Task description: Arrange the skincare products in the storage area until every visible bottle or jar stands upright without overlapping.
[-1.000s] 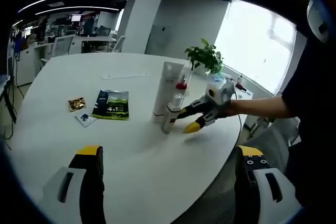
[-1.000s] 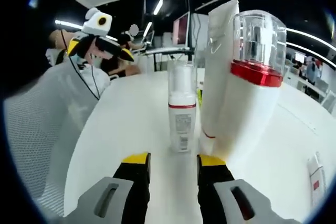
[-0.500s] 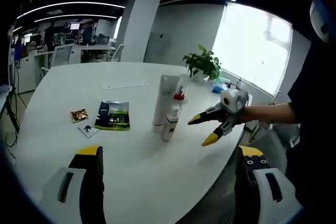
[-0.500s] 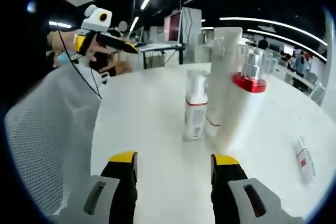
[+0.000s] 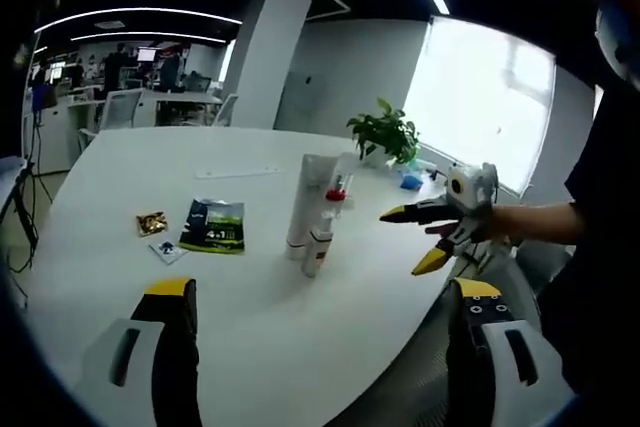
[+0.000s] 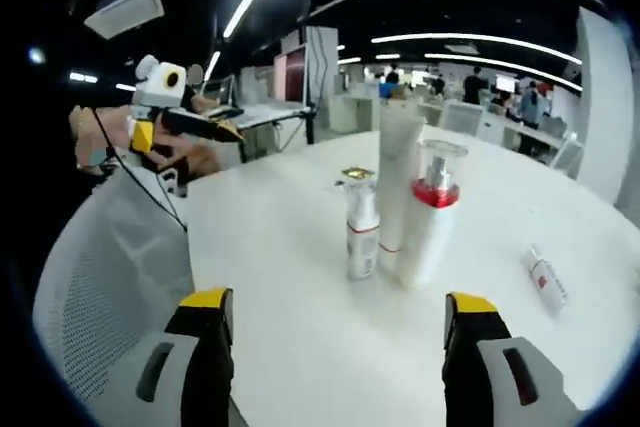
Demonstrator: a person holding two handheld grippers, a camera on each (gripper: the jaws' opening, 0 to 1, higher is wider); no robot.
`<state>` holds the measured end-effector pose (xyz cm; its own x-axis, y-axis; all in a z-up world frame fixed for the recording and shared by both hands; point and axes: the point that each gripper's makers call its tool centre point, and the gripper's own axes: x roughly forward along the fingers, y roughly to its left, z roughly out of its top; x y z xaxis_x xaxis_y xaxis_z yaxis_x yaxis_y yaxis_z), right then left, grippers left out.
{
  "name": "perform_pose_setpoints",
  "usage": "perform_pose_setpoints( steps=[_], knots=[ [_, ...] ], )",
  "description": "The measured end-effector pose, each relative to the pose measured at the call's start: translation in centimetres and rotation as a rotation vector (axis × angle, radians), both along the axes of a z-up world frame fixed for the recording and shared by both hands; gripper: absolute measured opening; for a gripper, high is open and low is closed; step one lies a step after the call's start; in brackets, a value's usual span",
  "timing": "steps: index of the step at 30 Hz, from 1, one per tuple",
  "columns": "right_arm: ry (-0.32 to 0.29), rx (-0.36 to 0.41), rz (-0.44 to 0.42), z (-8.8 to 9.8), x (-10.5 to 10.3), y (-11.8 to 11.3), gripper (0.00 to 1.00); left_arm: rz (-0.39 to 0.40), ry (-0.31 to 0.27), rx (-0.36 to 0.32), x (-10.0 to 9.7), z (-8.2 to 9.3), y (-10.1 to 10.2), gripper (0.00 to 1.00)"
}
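The left gripper view looked across the round white table (image 5: 120,277) from its near edge. The right gripper view faced it from the opposite edge. Both shared the standing bottles (image 5: 318,217) (image 6: 395,212) mid-table.

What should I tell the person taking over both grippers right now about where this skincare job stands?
Left gripper: open, holding nothing, back from the table.
Right gripper: open, holding nothing, near the table edge short of the bottles.
Three products stand upright in a tight cluster on the white round table: small foam pump bottle, tall white tube, red-collared pump bottle with clear cap. Whether they touch cannot be told.
A small white tube with red label lies flat on the table, apart from the cluster.
Done: three products upright.
Left: probably stand the flat tube up, and space the cluster if needed.
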<state>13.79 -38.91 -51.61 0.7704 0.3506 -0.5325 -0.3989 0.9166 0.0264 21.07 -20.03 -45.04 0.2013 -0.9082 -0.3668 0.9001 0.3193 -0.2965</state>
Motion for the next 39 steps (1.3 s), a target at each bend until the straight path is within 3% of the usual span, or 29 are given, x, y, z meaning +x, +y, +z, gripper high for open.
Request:
perform_pose_setpoints(
  steps=[13, 18, 21, 23, 25, 32, 39],
  knots=[
    [0.017, 0.027, -0.136, 1.4, -2.7, -1.5, 0.99, 0.035, 0.005, 0.014, 0.4, -0.2, 1.8, 0.97],
    [-0.001, 0.059, -0.25, 2.5, -3.5, -2.5, 0.99, 0.042, 0.008, 0.021, 0.3, -0.4, 2.2, 0.97],
    [-0.018, 0.159, -0.357, 3.4, -3.8, -3.3, 0.99, 0.051, 0.009, 0.021, 0.5, -0.4, 2.6, 0.97],
    [-0.08, 0.253, -0.406, 4.8, -3.6, -3.7, 0.99, 0.063, 0.011, 0.014, 0.8, -0.3, 2.9, 0.97],
    [-0.111, 0.29, -0.427, 5.6, -3.6, -3.8, 0.99, 0.071, 0.01, 0.01, 0.9, -0.2, 2.8, 0.97],
    [-0.106, 0.245, -0.433, 5.7, -4.5, -4.4, 0.99, 0.07, 0.004, 0.022, 1.0, -0.4, 3.0, 0.97],
    [-0.072, 0.239, -0.448, 4.5, -5.0, -4.6, 0.99, 0.078, -0.002, 0.023, 1.1, 0.0, 3.1, 0.97]
  ],
)
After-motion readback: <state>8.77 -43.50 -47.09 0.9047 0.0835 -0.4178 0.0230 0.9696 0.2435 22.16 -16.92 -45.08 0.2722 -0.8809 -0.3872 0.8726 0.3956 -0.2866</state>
